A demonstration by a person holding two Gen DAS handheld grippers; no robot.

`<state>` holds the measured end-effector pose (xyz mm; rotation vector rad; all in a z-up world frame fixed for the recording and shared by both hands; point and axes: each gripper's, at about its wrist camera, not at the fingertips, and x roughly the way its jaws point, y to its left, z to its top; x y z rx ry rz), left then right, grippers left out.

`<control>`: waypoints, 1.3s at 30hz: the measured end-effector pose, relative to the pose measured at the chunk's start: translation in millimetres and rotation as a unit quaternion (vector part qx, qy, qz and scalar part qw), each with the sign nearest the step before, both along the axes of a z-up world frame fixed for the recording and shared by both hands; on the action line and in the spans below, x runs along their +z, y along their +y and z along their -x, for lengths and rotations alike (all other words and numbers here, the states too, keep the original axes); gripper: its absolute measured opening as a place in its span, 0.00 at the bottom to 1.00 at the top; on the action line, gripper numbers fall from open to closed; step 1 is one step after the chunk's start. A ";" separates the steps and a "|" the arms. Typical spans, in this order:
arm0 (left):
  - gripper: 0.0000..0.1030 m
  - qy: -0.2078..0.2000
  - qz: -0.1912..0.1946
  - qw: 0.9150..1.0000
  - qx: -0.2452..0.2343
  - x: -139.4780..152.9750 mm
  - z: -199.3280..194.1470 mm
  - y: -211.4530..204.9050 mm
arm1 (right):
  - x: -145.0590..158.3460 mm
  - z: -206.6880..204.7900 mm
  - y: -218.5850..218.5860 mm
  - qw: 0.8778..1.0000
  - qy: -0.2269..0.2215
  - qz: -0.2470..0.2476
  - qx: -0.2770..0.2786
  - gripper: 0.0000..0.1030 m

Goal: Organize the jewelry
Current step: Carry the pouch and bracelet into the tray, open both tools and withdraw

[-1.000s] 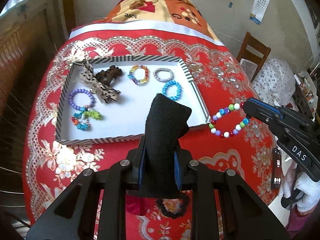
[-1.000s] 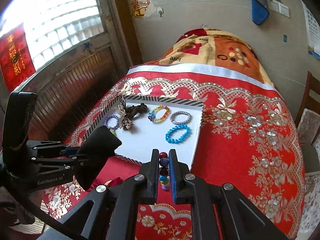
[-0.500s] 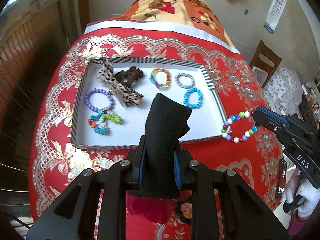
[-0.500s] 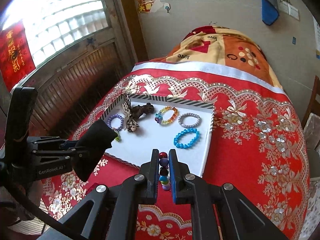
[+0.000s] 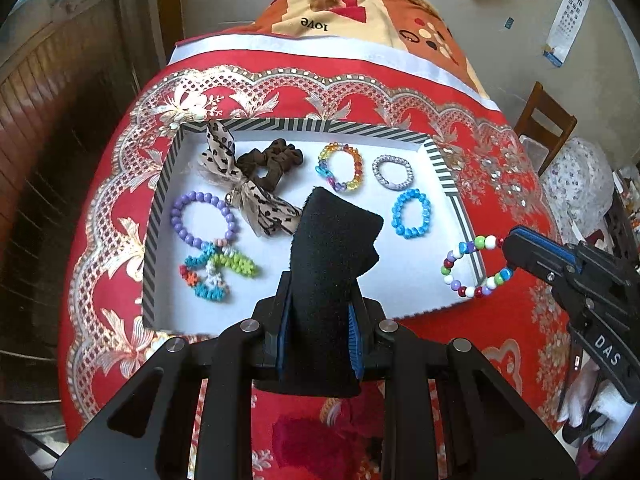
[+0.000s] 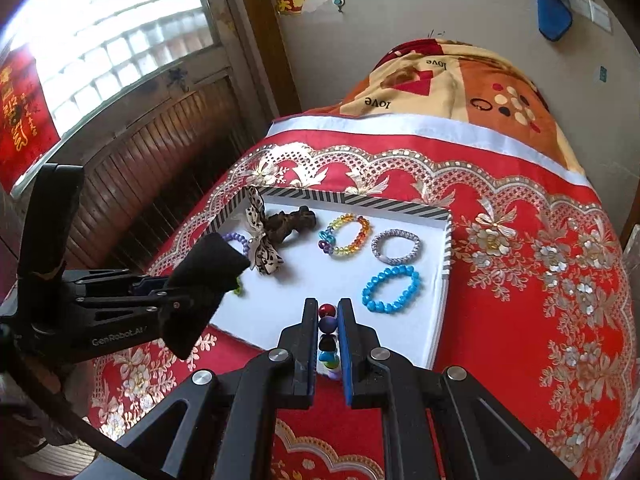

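both grippers have come forward toward the tray since the earlier frames, so the box now fills more of each view and the held things hang closer to its near edge. left gripper (image 5: 320, 312) is clamped on a black cloth piece (image 5: 334, 256), which stands up between its fingers and hangs over the near middle of the tray (image 5: 304, 125). right gripper (image 6: 328, 320) is closed tight on a mixed-colour bead bracelet (image 5: 474, 266); from the left wrist view the loop dangles over the tray's near right corner, half over the white floor and half over the striped rim.

already lying inside the tray: a purple bead bracelet (image 5: 202, 218) at the left, a bright woven band (image 5: 216, 272) just near of it and touching it, a spotted ribbon bow (image 5: 244, 190) lying over a brown scrunchie (image 5: 272, 162) at the far middle, a rainbow bracelet (image 5: 340, 166), a silver-grey band (image 5: 393, 172) toward the far right, and a blue bead bracelet (image 5: 411, 213) near of that. they lie apart enough to read as sorted pieces.

judging from this, most of the job looks done. the two held pieces are what is left: the bracelet needs a free spot, and the bare white patch near of the blue bracelet looks open; the black piece needs setting down in the near middle. on the red tablecloth (image 6: 540, 280), the visible part outside the tray shows no more loose jewelry.
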<state>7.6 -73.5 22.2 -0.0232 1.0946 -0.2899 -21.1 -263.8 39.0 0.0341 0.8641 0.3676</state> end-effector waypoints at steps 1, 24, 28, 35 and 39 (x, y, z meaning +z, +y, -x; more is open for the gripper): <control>0.21 0.001 -0.001 1.000 0.000 -1.4 -3.2 -0.6 | -2.4 -3.8 1.4 1.000 0.003 -0.002 0.000 0.08; 0.21 0.049 -0.028 0.998 -0.004 -61.2 -81.6 -38.2 | -75.6 -54.6 -41.4 0.993 0.099 0.011 -0.066 0.08; 0.21 0.059 -0.033 0.998 0.003 -71.7 -89.6 -36.1 | -81.2 -55.9 -40.4 0.992 0.103 0.015 -0.065 0.08; 0.33 0.058 -0.028 0.998 0.018 -73.8 -96.6 -33.9 | -83.4 -59.3 -40.2 0.991 0.115 0.009 -0.067 0.11; 0.38 0.058 -0.020 0.998 0.020 -70.6 -93.4 -31.9 | -72.1 -50.7 -38.8 0.993 0.100 -0.004 -0.062 0.24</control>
